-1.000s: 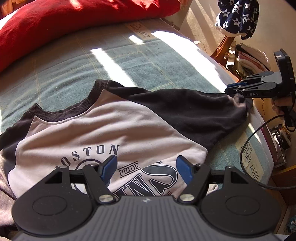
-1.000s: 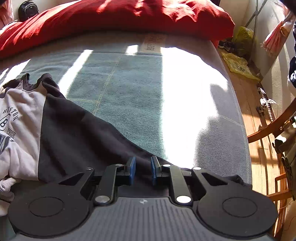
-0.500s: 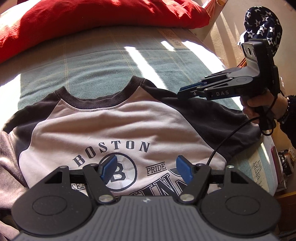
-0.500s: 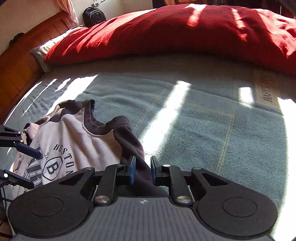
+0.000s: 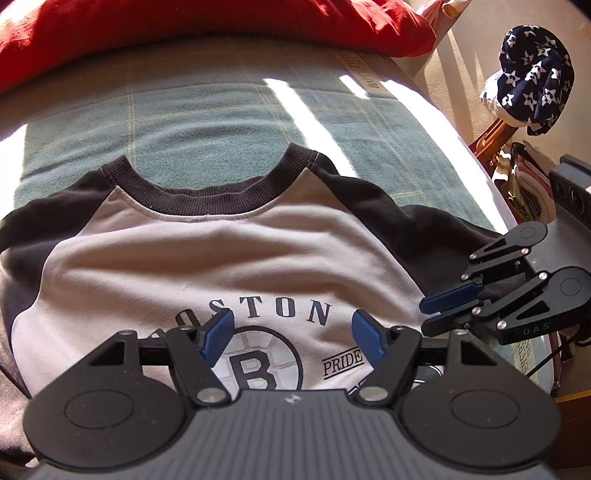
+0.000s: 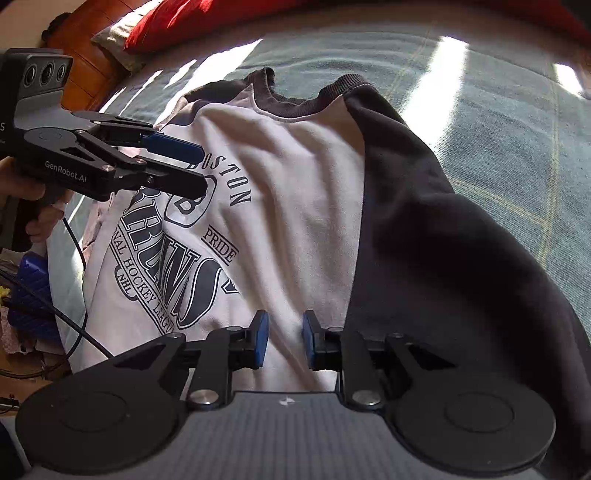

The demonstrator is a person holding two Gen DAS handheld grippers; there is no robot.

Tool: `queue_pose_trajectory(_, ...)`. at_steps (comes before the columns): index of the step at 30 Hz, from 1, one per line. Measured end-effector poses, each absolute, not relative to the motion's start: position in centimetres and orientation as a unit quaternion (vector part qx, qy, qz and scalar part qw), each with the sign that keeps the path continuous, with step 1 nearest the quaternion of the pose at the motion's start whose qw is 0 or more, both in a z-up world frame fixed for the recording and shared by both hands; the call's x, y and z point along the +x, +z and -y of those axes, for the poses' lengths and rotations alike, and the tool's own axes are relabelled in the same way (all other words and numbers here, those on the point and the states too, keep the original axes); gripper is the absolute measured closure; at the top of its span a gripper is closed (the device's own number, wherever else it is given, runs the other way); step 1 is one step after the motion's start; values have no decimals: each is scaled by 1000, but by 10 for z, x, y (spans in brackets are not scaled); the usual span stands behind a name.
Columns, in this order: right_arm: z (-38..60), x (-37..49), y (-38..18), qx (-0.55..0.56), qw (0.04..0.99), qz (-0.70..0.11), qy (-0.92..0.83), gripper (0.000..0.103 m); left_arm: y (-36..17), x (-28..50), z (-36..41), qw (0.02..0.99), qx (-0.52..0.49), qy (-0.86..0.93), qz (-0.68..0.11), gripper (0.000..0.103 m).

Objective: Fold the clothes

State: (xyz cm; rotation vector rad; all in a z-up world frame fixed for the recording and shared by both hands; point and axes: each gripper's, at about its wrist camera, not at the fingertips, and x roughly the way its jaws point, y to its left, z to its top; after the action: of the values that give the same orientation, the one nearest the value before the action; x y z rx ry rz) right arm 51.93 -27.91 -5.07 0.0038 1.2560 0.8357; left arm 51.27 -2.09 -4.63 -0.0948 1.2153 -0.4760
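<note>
A white sweatshirt with dark sleeves and a printed hockey crest lies face up on the bed, filling the middle of both views, its dark ribbed collar toward the red duvet at the top of the frame. In the right wrist view one dark sleeve lies down the right side of the frame, over the edge of the white body and out onto the green blanket. The left claw hovers over the crest with its jaws wide apart and nothing between them. The right claw hangs above the lower white part of the body; its jaws are opening from a narrow gap, with only bare cloth seen beneath them and nothing gripped. The shirt looks soft, fairly thick and limp: it will likely drape and sag from any held point and wrinkle easily, but it is neither fragile nor slippery. Good places to take hold would seem to be the seams and doubled edges, such as the shoulder beside the collar, the sleeve cuff or the hem, pinching both layers so the front does not slide off the back. A star-patterned cloth hangs at the upper right of the left wrist view, well apart from the shirt.
</note>
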Motion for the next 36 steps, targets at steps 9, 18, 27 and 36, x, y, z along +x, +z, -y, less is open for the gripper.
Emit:
queue_pose_trajectory(9, 270, 598, -34, 47, 780, -507, 365, 80, -45, 494, -2, 759, -55, -233, -605, 27)
queue_pose_trajectory(18, 233, 542, -88, 107, 689, -594, 401, 75, -26, 572, 15, 807, -55, -298, -507, 28)
queue_pose_trajectory(27, 247, 538, -61, 51, 701, -592, 394, 76, -76, 551, 35, 755, -52, -356, -548, 27)
queue_pose_trajectory(36, 301, 605, -26, -13, 791, -514, 333, 75, -80, 531, -3, 734, -91, -338, -583, 27)
